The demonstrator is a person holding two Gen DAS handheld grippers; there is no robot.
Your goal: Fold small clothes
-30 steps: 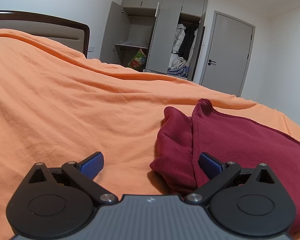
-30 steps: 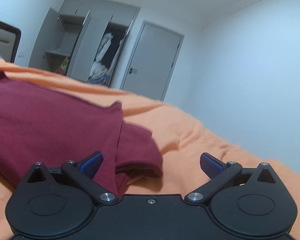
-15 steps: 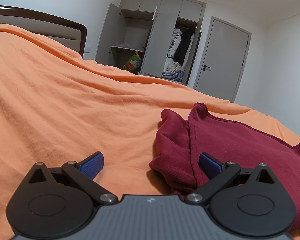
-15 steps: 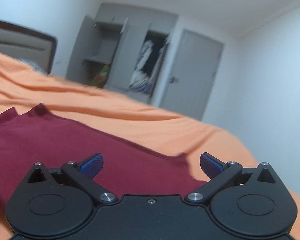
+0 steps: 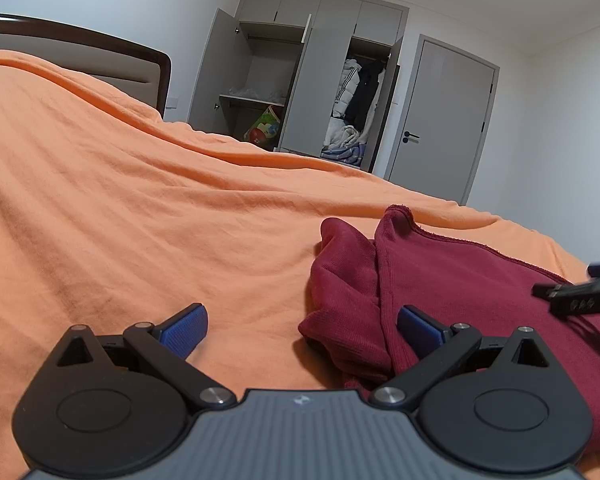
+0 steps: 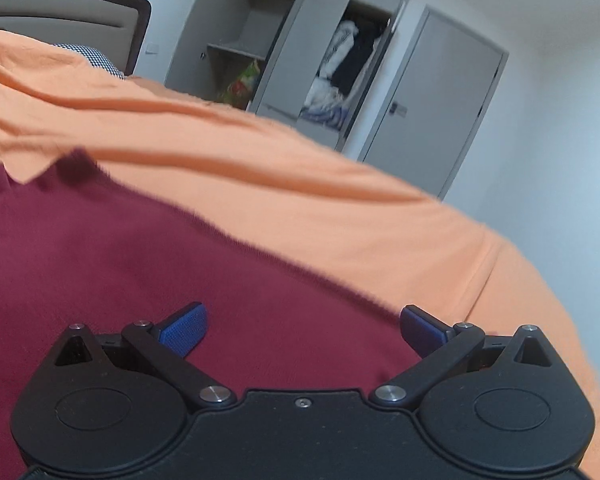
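The maroon garment (image 5: 460, 280) lies on the orange bedspread (image 5: 139, 220), its near edge hidden behind both grippers. Left gripper (image 5: 302, 326) and right gripper (image 6: 302, 326) (view blurred) hold jaws apart, empty.

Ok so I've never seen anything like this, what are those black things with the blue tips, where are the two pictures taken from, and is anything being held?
There is no robot here. A person holds a hand-held grasping tool in each hand, and a camera on each looks forward along its two blue-tipped fingers.

One picture is from the left tool, the other from the right tool. Both are open and hold nothing.

A dark red garment lies on an orange bedspread, bunched at its left end. The right tool hovers over the garment's flat part. Behind stand an open wardrobe and a closed door.
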